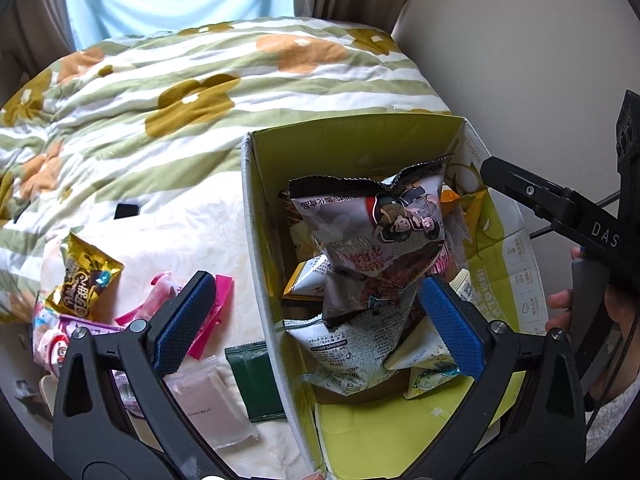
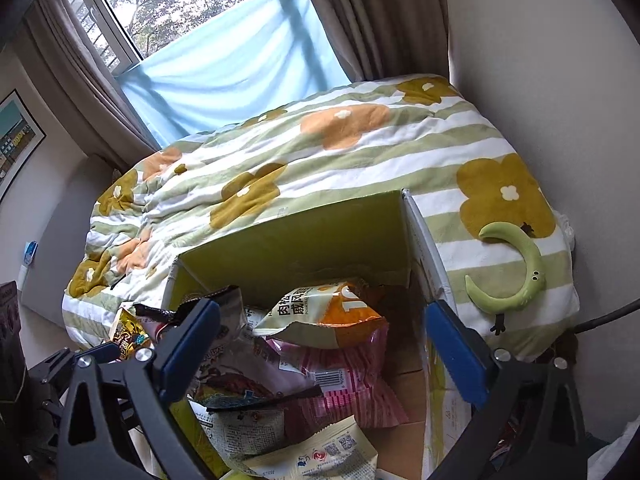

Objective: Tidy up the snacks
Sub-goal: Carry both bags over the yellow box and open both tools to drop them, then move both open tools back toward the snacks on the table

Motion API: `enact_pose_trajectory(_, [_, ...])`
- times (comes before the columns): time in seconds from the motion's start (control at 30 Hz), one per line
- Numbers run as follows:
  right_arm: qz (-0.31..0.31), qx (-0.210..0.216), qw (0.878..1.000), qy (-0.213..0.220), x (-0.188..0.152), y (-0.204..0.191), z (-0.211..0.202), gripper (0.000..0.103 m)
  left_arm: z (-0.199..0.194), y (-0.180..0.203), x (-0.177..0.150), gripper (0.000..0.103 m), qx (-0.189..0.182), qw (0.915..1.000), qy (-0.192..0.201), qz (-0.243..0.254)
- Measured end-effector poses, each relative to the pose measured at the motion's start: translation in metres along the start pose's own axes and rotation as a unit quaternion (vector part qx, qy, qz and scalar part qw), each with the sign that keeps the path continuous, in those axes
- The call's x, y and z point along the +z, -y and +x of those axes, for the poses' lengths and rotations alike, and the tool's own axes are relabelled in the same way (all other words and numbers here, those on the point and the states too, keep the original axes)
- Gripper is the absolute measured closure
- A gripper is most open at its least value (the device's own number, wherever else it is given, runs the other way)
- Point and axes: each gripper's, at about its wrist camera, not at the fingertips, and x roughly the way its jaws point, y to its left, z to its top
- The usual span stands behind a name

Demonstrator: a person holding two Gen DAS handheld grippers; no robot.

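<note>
A cardboard box with a green inside (image 1: 352,144) (image 2: 300,248) sits on the bed and holds several snack bags. A grey bag with cartoon figures (image 1: 372,240) (image 2: 230,320) stands upright in it, next to an orange-and-white bag (image 2: 320,316) and a pink striped bag (image 2: 344,380). My left gripper (image 1: 320,324) is open and straddles the box's left wall, one pad outside and one inside beside the grey bag. My right gripper (image 2: 320,348) is open above the bags, with nothing pinched. Loose on the bed left of the box lie a gold packet (image 1: 86,280), pink packets (image 1: 208,308) and a dark green packet (image 1: 256,380).
A floral striped quilt (image 1: 180,92) (image 2: 280,152) covers the bed behind the box. A green crescent plush toy (image 2: 516,268) lies to the right of the box. A wall runs close along the right side. A person's hand (image 1: 560,308) shows at the right edge.
</note>
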Motion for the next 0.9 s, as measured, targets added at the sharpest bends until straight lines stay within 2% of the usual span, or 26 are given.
enact_pose_trajectory(0.27, [-0.037, -0.017, 0.999, 0.031, -0.012, -0.018, -0.054, 0.001, -0.047, 0.009, -0.013, 0.001, 0.011, 0.9987, 0.049, 0.000])
enact_pose_trajectory(0.53, [-0.078, -0.039, 0.994, 0.064, -0.033, -0.038, -0.113, 0.001, -0.111, 0.012, -0.046, 0.001, 0.050, 0.9927, 0.110, -0.007])
enact_pose_trajectory(0.77, [-0.097, -0.033, 0.991, 0.081, -0.069, -0.057, -0.137, 0.001, -0.152, -0.022, -0.089, 0.001, 0.088, 0.9874, 0.129, -0.024])
enact_pose_trajectory(0.9, [-0.097, -0.037, 0.991, 0.087, -0.088, -0.073, -0.139, 0.001, -0.169, -0.055, -0.113, 0.001, 0.088, 0.9852, 0.140, -0.045])
